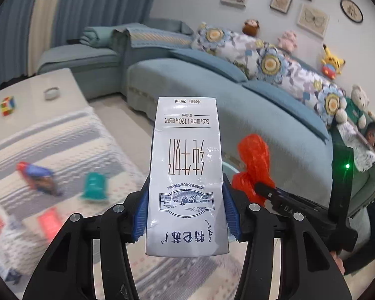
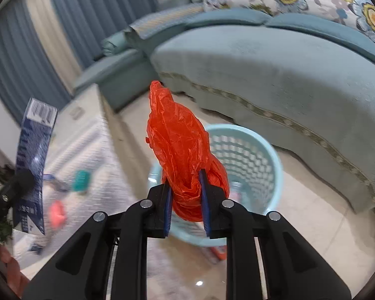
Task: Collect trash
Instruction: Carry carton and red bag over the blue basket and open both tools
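The left gripper (image 1: 185,207) is clamping a milk carton (image 1: 186,175) upright at 12 o'clock. The right gripper (image 2: 186,197) is pinching a red bag (image 2: 182,145) above a blue basket (image 2: 250,150) at 1 o'clock.

Left gripper (image 1: 185,210) raised, pointing forward and level, blue-padded fingers (image 1: 141,212) closed on the sides of a milk carton (image 1: 186,175) held upright between them. Right gripper (image 2: 186,200) just to its right and slightly ahead, tilted downward, fingers (image 2: 205,200) drawn close together and pinching a crumpled orange plastic bag (image 2: 180,145). Both black linkages spread wide behind the fingers; grippers near but apart.
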Available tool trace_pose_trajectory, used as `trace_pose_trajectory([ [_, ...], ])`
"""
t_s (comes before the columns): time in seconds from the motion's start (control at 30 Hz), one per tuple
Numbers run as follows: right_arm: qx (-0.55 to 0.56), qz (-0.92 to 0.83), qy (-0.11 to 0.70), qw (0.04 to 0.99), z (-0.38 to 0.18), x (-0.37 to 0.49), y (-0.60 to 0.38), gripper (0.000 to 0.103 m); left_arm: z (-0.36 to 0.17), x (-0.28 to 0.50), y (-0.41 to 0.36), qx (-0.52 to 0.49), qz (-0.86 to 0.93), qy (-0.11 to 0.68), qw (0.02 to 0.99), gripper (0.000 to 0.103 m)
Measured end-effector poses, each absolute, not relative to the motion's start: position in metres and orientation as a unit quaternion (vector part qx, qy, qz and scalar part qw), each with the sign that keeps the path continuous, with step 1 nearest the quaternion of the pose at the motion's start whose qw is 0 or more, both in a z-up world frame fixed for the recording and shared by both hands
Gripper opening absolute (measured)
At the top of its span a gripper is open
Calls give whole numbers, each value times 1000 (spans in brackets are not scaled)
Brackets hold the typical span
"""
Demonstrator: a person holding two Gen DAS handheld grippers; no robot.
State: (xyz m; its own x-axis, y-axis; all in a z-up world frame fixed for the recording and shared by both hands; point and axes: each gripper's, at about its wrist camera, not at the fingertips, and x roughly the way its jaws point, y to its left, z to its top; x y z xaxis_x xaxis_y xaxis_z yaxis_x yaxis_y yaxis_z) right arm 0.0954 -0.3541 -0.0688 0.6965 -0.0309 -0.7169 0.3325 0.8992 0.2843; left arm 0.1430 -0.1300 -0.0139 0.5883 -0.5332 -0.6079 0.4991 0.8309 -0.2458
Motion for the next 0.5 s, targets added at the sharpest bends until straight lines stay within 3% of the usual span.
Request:
trace_pose_trajectory([
  [0.2,221,-122,415,874,-114,110,-380,18,-58,173,-176,-11,-311,396,864,50],
  [0.23,227,-123,422,869,-123,113,-385,20,-63,175,-179,-14,-313,399,862,52],
  [0.27,230,-122,425,867,-127,115,-385,22,-66,177,-180,-15,-315,402,860,60],
  [0.3,233,-122,429,864,-131,117,-387,31,-67,177,-180,-16,-315,401,860,65],
  [0.33,236,-124,432,862,-136,119,-389,46,-68,177,-181,-15,-315,399,861,66],
  [0.4,239,-128,427,863,-139,116,-390,59,-69,175,-179,-11,-318,396,861,68],
  [0.5,238,-128,419,867,-139,110,-389,59,-69,174,-172,-14,-320,397,860,68],
])
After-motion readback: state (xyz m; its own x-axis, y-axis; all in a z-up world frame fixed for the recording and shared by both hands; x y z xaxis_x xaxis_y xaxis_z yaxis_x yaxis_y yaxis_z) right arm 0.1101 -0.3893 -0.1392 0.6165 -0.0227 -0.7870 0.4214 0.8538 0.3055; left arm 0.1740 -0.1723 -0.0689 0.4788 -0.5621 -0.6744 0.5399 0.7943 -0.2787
